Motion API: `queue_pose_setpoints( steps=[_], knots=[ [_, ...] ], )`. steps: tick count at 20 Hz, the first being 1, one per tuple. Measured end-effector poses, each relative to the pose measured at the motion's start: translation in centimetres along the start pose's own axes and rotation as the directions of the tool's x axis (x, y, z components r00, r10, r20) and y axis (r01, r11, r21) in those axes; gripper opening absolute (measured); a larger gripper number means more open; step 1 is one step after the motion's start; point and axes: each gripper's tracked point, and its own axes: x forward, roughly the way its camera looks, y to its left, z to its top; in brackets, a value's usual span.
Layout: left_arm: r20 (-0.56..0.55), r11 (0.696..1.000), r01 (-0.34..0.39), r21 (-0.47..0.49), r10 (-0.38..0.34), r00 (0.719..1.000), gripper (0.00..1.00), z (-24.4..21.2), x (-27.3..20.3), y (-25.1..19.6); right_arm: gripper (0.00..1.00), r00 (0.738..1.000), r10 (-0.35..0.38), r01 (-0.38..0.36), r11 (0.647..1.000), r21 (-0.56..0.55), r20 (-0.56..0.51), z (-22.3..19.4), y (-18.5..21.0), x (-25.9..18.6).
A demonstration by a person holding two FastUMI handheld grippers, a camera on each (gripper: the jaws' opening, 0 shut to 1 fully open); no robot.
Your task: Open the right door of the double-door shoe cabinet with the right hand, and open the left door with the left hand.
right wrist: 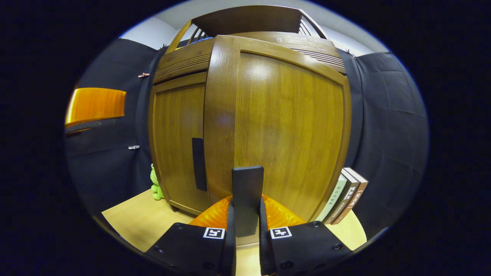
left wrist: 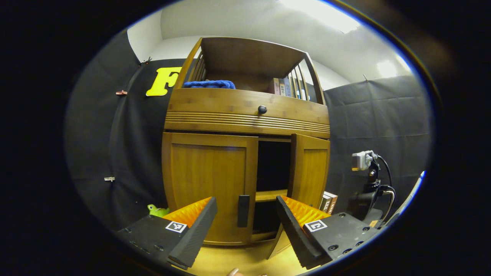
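Right gripper view looks straight at the brown wooden right door (right wrist: 284,126) of the wooden shoe cabinet (left wrist: 245,111). The right gripper (right wrist: 247,214) has its two black fingers squeezed tight on the flat black handle of the right door (right wrist: 247,191). From the left gripper view, that door stands part way open, and a dark gap shows beside it.

The brown wooden left door (left wrist: 207,184) is shut. Its long black handle (left wrist: 243,211) sits at the door's inner edge. The left gripper (left wrist: 245,226) has its fingers spread wide, and the handle shows between them, but nothing touches it yet.

I think the job now is to swing the right door wider. The pull should go in a curve, the way the door turns, not straight back, so the handle does not slip out. Then the left gripper can move in, close on its own handle, and pull the same gentle way.

The cabinet stands on a light wooden table (right wrist: 130,218). A small green toy (right wrist: 155,188) sits just beside the cabinet's left side. A few books (right wrist: 345,195) lean against its right side. A blue cloth (left wrist: 209,84) lies on the top shelf. A small grey camera on a black stand (left wrist: 364,161) is off to the right. Black cloth hangs behind it all.
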Motion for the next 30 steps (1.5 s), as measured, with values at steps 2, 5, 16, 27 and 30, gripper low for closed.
queue_pose_setpoints(
  steps=[2, 5, 16, 27, 30],
  knots=[
    [0.002, 1.000, 0.028, -0.002, -0.028, 1.000, 0.96, -0.3, 0.5, -1.1, 0.28, 1.000, -0.005, 0.005, 1.000, 0.004, -0.007, -0.2, -0.9, -1.3],
    [0.003, 0.997, 0.068, -0.020, -0.068, 0.998, 0.96, -0.4, 1.4, -2.6, 0.24, 1.000, -0.018, 0.018, 1.000, -0.008, -0.012, -0.5, -2.2, -3.4],
    [-0.004, 0.982, 0.187, -0.032, -0.187, 0.982, 0.96, -1.5, 4.4, -7.7, 0.26, 0.988, -0.148, 0.146, 0.989, -0.033, -0.044, -1.9, -9.0, -9.1],
    [-0.016, 0.985, 0.172, -0.011, -0.172, 0.985, 0.96, -3.3, 6.9, -9.3, 0.13, 0.978, -0.207, 0.207, 0.978, 0.003, 0.000, -0.2, -16.1, -12.0],
    [-0.032, 0.992, 0.123, 0.010, -0.122, 0.992, 0.96, -4.4, 7.9, -7.8, 0.18, 0.981, -0.196, 0.196, 0.980, 0.034, -0.003, -0.2, -17.7, -12.4]
  ],
)
